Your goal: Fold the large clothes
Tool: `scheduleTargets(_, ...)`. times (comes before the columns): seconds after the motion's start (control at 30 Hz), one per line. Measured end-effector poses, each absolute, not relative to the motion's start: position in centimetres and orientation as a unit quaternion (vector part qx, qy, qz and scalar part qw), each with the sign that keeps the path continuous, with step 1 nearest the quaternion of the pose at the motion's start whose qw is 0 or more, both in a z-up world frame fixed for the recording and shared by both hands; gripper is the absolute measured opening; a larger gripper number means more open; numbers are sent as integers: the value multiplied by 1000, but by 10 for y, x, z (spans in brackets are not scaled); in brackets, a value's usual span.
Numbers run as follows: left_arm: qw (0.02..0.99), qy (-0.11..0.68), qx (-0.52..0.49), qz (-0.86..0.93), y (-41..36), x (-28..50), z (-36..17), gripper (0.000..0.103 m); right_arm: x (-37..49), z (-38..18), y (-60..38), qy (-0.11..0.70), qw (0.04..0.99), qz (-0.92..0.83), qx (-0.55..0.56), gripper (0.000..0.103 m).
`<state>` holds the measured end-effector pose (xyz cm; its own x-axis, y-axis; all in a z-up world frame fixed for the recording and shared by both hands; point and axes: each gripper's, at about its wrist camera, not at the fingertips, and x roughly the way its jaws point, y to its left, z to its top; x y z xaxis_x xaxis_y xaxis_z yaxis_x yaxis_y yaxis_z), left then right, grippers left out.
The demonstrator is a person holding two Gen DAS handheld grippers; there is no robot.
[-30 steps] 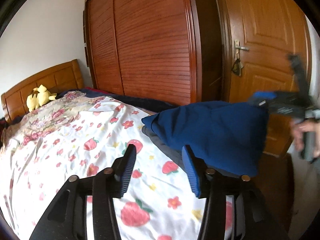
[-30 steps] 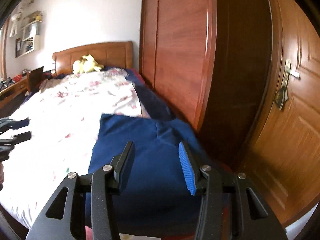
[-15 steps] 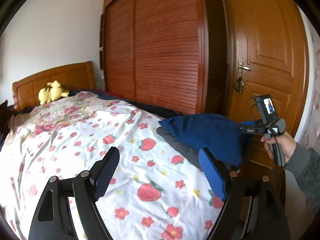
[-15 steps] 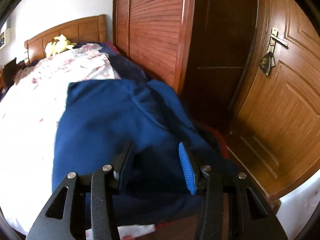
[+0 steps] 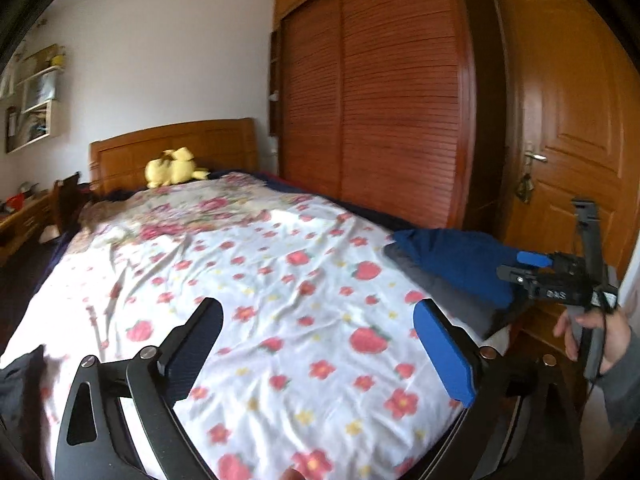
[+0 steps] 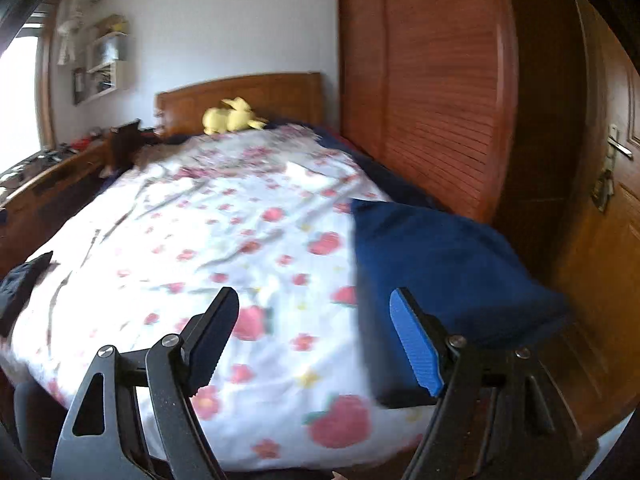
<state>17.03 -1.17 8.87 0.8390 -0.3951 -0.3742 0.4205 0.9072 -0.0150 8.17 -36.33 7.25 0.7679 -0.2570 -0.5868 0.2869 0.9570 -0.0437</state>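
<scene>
A folded blue garment (image 5: 460, 260) lies on a folded grey one (image 5: 452, 296) at the bed's right front corner; it also shows in the right wrist view (image 6: 432, 264). My left gripper (image 5: 320, 344) is open and empty above the strawberry-print bedspread (image 5: 260, 280), well left of the stack. My right gripper (image 6: 316, 336) is open and empty, just in front of the blue garment's near left edge. In the left wrist view the right gripper (image 5: 528, 266) is held by a hand beside the stack. A dark garment (image 6: 20, 284) lies at the bed's left edge.
A yellow plush toy (image 5: 174, 168) sits by the wooden headboard (image 5: 172, 148). A slatted wardrobe (image 5: 380, 100) and a wooden door (image 5: 568, 120) stand close along the bed's right side. A desk (image 6: 48, 176) runs along the left.
Both grippers have pulled back from the blue garment and their jaws have opened wider. The right gripper has swung left, off the garment, which stays folded at the corner.
</scene>
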Motion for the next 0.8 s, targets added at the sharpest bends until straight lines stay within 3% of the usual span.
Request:
scheduleTargets(0.43,972,214,-5,-95,5,146,41,102,95,19,-253,313,947,-37,67,79)
scheduleTargets(0.8,973,220,-58,-32,23,116,28,102,84,11,-187,272,961,4,42,79)
